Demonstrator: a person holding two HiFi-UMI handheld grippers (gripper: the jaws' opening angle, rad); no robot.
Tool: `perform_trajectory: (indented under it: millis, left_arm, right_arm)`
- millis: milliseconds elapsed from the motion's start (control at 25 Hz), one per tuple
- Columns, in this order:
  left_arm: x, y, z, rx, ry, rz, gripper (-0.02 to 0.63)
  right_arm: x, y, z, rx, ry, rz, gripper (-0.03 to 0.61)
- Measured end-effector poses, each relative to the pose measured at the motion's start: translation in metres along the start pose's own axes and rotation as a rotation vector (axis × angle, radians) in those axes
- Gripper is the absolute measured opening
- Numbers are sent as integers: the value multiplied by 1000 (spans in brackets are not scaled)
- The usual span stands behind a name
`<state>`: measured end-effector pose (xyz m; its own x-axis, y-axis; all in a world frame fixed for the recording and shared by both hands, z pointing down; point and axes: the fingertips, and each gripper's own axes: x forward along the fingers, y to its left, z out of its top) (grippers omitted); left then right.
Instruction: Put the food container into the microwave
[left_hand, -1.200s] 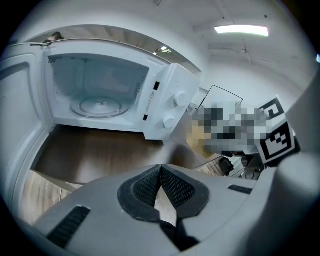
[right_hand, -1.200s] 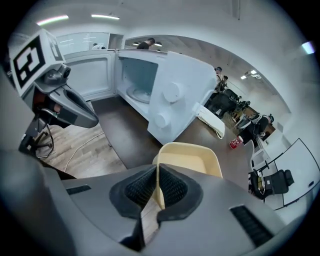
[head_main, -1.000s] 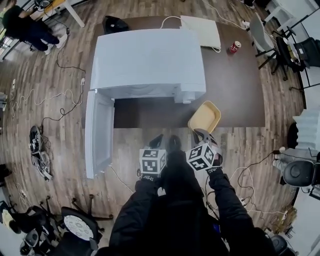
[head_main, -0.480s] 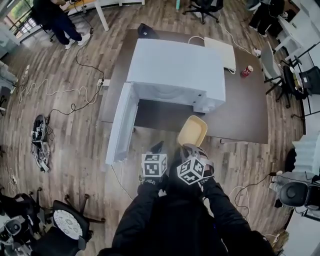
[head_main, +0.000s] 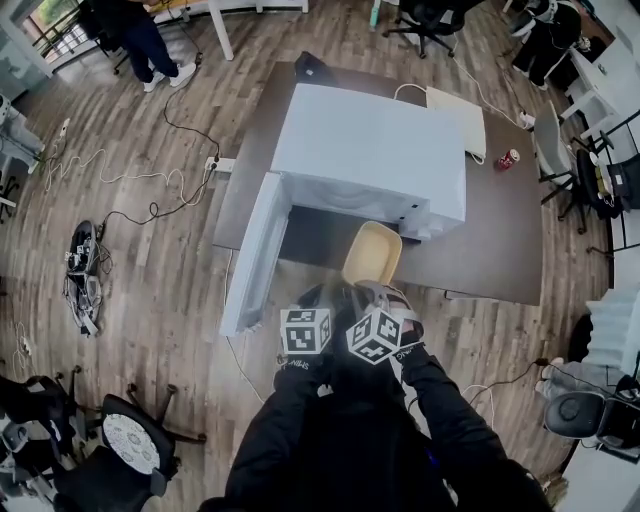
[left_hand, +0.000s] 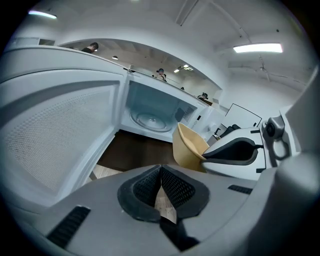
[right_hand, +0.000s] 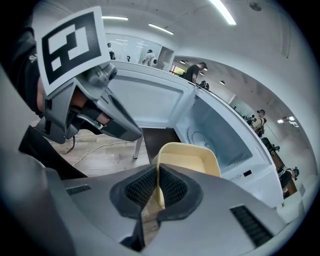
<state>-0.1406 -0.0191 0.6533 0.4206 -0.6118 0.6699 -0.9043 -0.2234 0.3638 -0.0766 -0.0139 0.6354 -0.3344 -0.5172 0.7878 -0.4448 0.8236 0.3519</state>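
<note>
1. Jaws of the right gripper (right_hand: 157, 191) are clamping the near rim of the yellow food container (right_hand: 189, 158), with one pad on each side of the wall.
2. Food container is hanging tilted in the air in front of the open microwave (head_main: 372, 150), above the near edge of the dark table (head_main: 500, 235), and is outside the cavity.
3. Left gripper (left_hand: 161, 192) is sitting with its jaws closed together and nothing between them, just beside the right gripper.
4. Microwave door (head_main: 252, 255) is standing wide open to the left, and the glass turntable (left_hand: 149, 119) is showing inside the cavity.
5. Red can (head_main: 507, 160) is standing on the table, well apart to the right of the microwave.
6. Cables are lying on the wooden floor (head_main: 150, 290) at the left.
</note>
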Motion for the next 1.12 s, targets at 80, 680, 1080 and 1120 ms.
perform_trajectory:
  millis: [80,680,1080,1120]
  left_arm:
    - [8,5,4,-9,7,12,34]
    - [86,40,74,-27,32,71,34]
    - [127,57,88,-46,60,111,34]
    - [129,58,87,-46,62,116,34]
  right_arm:
    - [9,-10,2,-22,-5,11,34]
    - [102,-109,48,-166,-48,26,35]
    - [145,-150,37,-240,-29,-9,35]
    - [150,-152,36,-253,-30,-14,35]
